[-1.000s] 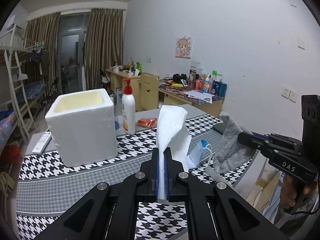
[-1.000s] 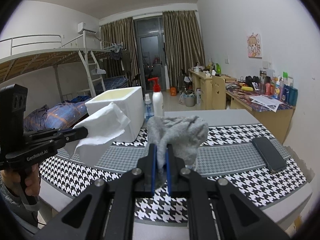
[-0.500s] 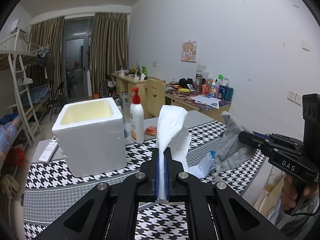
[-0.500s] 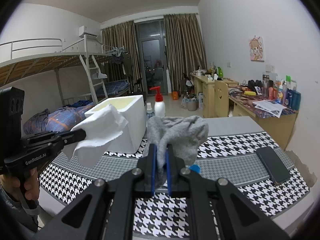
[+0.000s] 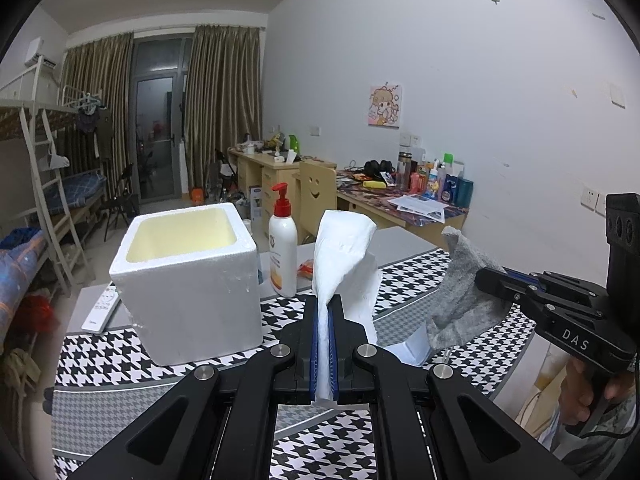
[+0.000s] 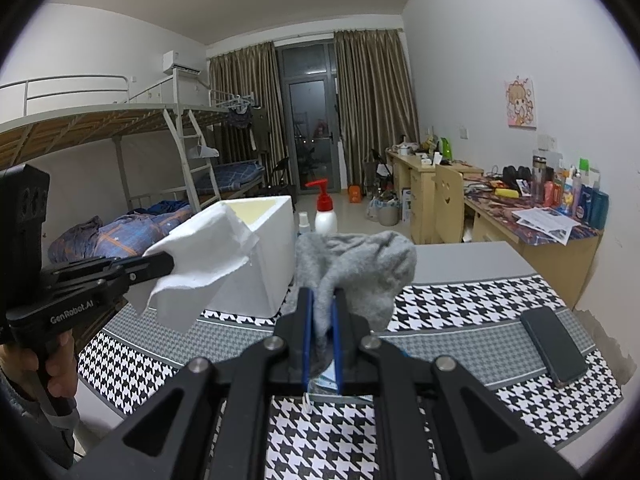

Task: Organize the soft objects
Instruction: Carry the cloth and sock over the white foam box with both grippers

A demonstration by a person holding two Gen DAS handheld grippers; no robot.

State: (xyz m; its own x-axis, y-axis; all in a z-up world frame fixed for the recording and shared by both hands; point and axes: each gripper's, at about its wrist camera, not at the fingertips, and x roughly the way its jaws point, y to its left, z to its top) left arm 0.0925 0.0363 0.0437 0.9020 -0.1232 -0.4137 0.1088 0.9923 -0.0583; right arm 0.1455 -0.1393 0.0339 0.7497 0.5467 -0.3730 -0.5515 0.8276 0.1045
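- Houndstooth-cloth counter (image 5: pixel 120 356) fills the near half of both views, and it sits a bit lower in frame than a second ago, so both hands have carried their loads up and toward the far side.
- White foam box (image 5: pixel 188 276) stands open-topped on the far left of the counter, looming larger than before. My guess is that's where the soft stuff goes.
- White tissue (image 5: pixel 344 264) is pinched tight in the left claw (image 5: pixel 324 344), standing up clear of the counter, just right of the box.
- Grey sock (image 6: pixel 356 268) is clamped in the right claw (image 6: pixel 320 328), also off the counter, further right of the box than the tissue.
- Pump bottle (image 5: pixel 283 248) stands just right of the box, worth steering around.
- Nothing's in the box yet that I can see, so the drop is still to come.
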